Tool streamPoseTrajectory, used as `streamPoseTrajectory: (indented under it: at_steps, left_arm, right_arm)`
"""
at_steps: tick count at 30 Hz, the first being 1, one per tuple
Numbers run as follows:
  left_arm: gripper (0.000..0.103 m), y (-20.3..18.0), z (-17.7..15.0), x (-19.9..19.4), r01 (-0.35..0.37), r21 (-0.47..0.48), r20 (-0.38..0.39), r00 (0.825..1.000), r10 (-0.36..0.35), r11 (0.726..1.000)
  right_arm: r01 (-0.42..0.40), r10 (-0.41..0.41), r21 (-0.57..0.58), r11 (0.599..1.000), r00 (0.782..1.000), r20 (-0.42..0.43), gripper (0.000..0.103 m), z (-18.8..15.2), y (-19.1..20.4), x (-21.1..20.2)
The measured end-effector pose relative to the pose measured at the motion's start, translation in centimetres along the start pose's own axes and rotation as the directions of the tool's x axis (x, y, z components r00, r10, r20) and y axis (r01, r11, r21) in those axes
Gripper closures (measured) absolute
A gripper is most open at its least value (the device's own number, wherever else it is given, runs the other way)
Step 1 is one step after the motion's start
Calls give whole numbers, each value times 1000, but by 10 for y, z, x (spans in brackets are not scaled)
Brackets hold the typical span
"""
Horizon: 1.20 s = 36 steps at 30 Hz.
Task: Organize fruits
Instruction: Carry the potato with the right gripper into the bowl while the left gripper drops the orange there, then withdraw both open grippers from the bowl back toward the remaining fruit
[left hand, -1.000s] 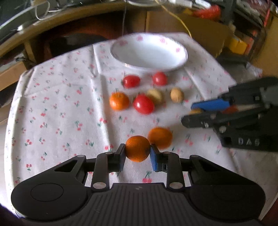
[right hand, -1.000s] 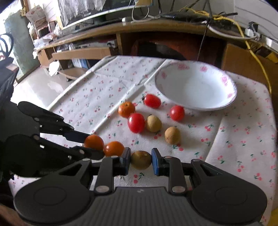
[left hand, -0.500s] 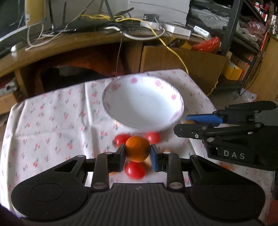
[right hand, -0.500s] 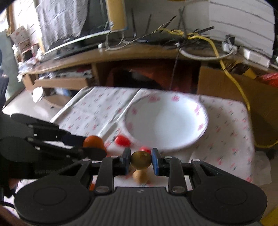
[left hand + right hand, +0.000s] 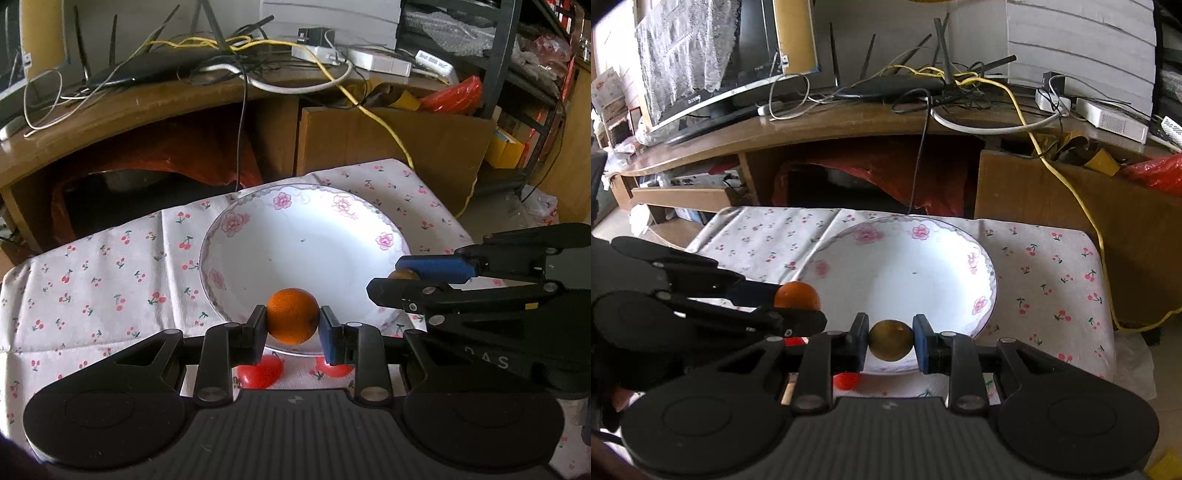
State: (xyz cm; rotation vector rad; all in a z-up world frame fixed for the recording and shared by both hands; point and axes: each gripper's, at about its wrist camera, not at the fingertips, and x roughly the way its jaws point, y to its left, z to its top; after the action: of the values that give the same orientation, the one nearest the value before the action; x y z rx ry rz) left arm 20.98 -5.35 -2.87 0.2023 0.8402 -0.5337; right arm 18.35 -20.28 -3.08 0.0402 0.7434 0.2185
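My left gripper is shut on an orange and holds it above the near rim of a white bowl with pink flowers. My right gripper is shut on a small brown round fruit, also at the bowl's near rim. In the right wrist view the left gripper comes in from the left with its orange. In the left wrist view the right gripper reaches in from the right with the brown fruit. Two red tomatoes lie under the fingers.
A cherry-print cloth covers the small table. Behind it stands a wooden desk with cables, a router and a monitor. A cardboard box and a metal shelf stand at the right.
Both grippers have carried their fruits forward from the row of loose fruit to the bowl's near rim. The bowl now fills the middle of both views and most loose fruit has dropped out of sight.
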Motion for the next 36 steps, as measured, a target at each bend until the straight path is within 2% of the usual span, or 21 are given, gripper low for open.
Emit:
streamPoseTrajectory:
  at_steps: [15, 23, 28, 32, 36]
  left_arm:
    - [66, 3, -3, 19, -11, -3, -16, 1000, 11, 1000]
    - [62, 2, -2, 18, -30, 9, -13, 999, 30, 1000]
    - [57, 5, 0, 15, -38, -3, -4, 999, 38, 999]
    - [53, 8, 2, 11, -45, -17, 3, 999, 45, 999]
    - [51, 9, 1, 6, -52, -20, 10, 999, 53, 998]
  right_arm:
    - [6, -5, 15, 1000, 999, -35, 61, -5, -7, 26]
    - [17, -17, 6, 1000, 999, -36, 61, -6, -8, 27]
    - [16, -15, 9, 1000, 999, -42, 57, -5, -10, 27]
    - [16, -16, -1, 1000, 999, -32, 50, -5, -10, 25]
    - [12, -12, -7, 1000, 1000, -20, 49, -5, -8, 21]
